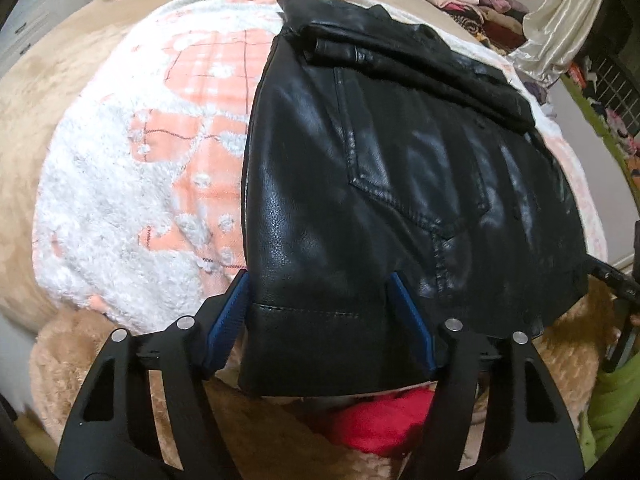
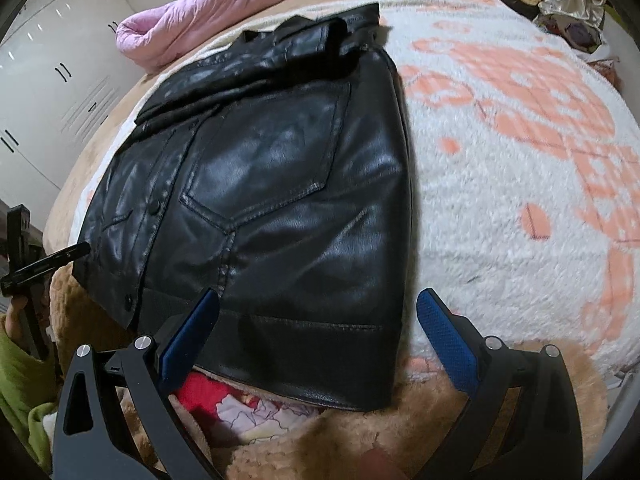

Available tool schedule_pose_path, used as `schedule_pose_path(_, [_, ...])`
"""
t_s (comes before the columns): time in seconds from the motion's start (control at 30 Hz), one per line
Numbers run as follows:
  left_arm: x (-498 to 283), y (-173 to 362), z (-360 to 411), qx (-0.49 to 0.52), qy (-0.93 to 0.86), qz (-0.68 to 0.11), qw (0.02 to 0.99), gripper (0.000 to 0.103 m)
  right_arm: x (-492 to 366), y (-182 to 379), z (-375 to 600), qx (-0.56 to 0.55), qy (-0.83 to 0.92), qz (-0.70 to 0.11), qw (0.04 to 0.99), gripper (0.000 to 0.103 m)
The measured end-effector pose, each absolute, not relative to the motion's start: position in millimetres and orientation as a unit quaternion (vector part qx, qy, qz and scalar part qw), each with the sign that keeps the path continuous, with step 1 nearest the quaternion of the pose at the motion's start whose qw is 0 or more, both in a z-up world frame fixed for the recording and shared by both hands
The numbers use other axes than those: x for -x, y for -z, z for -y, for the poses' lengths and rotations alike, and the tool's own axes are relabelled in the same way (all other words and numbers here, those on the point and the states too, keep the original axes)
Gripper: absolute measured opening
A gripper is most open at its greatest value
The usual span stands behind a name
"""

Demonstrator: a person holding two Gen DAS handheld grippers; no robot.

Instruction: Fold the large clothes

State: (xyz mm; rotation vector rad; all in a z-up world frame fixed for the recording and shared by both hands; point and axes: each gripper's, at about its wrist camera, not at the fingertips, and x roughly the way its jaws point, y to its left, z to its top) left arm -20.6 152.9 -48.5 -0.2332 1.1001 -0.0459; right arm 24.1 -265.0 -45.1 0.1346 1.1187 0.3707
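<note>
Down near the lower edge of each wrist view, both grippers tilt steeply toward the near hem of a black leather jacket (image 1: 360, 160). The left gripper (image 1: 320, 320) has its blue fingers (image 1: 230, 320) on either side of the jacket's lower left corner, the hem band between them; they stand at a middling width, and the left pad lies against the fold edge while the right pad sits on top of the leather, though whether they truly pinch it I cannot tell. The right gripper (image 2: 320, 336) holds its fingers (image 2: 444, 340) wide: the left one overlaps the hem, and the right one stands apart from the jacket over the blanket. The jacket fills the centre of both frames, lying flat and partly folded, with one straight folded side, a stitched pointed pocket, snap buttons and a glossy, finely grained, creased skin; a sleeve or collar part is bundled across its far end. It rests on a shaggy white blanket (image 1: 100, 220) with peach checked patches, spread over a tan plush bed (image 1: 40, 100). A pink padded garment (image 2: 192, 20) sits in the upper left of the right view. A green sleeve (image 2: 20, 380) shows at lower left there.
</note>
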Motion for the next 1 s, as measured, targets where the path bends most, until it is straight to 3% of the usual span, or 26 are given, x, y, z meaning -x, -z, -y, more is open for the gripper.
schedule_pose_path(0.17, [19.0,59.9,-160.7,0.142,0.023,-0.530,0.836,0.058,-21.9,55.4,268.1,-0.068,-0.180,-0.539,0.820,0.095])
schedule_pose_path(0.23, [18.9,60.3,-157.1,0.130,0.016,-0.530,0.838,0.052,-18.8,54.8,266.1,-0.060,-0.180,-0.537,0.822,0.070])
schedule_pose_path(0.27, [18.5,59.4,-155.0,0.124,0.012,-0.530,0.839,0.048,-17.7,54.0,265.3,-0.055,-0.180,-0.535,0.824,0.067])
schedule_pose_path(0.33, [18.4,56.6,-152.6,0.115,0.009,-0.529,0.841,0.038,-14.7,50.7,265.6,-0.052,-0.185,-0.526,0.828,0.042])
schedule_pose_path(0.43, [19.7,48.1,-152.8,0.110,0.007,-0.519,0.848,0.022,-10.2,43.3,270.7,-0.066,-0.198,-0.504,0.838,0.024])
schedule_pose_path(0.57, [20.7,32.4,-155.0,0.116,0.015,-0.501,0.858,0.008,-4.5,21.7,273.2,-0.086,-0.229,-0.462,0.852,0.019])
schedule_pose_path(1.0, [-2.9,-45.2,-153.7,0.140,0.045,-0.414,0.899,0.006,-42.4,-57.4,286.7,-0.172,-0.274,-0.347,0.880,0.010])
